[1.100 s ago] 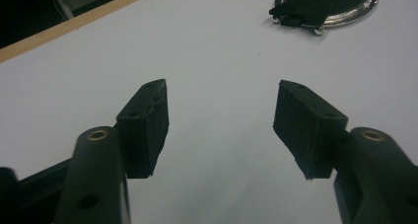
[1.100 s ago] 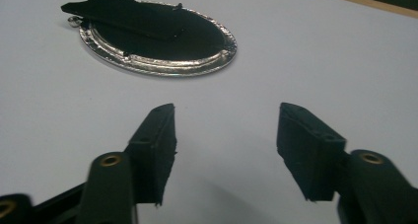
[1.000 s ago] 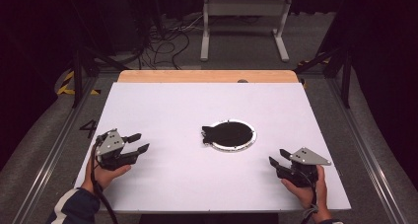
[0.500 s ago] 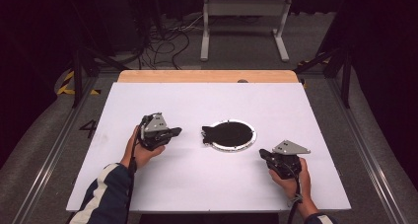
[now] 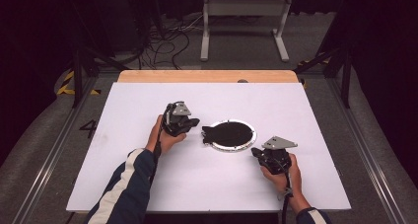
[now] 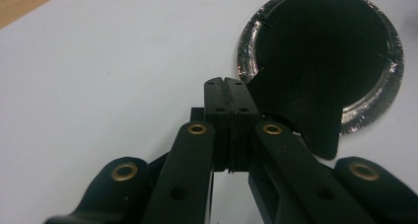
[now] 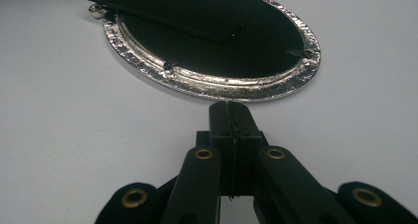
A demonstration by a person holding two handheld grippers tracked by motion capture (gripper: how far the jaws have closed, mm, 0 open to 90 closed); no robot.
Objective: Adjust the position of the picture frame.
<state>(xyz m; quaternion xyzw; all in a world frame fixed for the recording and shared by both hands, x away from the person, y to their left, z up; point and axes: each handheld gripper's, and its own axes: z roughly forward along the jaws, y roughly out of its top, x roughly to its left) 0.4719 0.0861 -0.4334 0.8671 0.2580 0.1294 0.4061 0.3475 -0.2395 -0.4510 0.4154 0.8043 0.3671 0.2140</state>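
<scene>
While both tools sit pressed together with nothing pinched, this reads as the approach step: closing in on the round silver-rimmed plate (image 5: 231, 135) in the middle of the table (image 5: 148, 179), nothing gripped yet. Left tool (image 5: 191, 123) has its tips just beside the dark flat piece (image 5: 209, 133) that lies across the plate and overhangs the rim toward that tool; in the left gripper view the shut pads (image 6: 227, 103) sit right at the flap's edge (image 6: 315, 130), touching or a hair off, can't tell. Right tool (image 5: 256, 152) is near the plate's rim on the opposite side, tips just short of it; in the right gripper view the rim (image 7: 207, 86) lies straight ahead of the closed tips (image 7: 229, 116), apart from them. Both sets of jaws have just been closing, nothing between them. My read: next move needs at least one tool spread before any pick, probably left onto the overhanging flap, since it's the only edge lifted off the table. Right could steady the rim. Risk: plate looks light, may slide if nudged while shut.
</scene>
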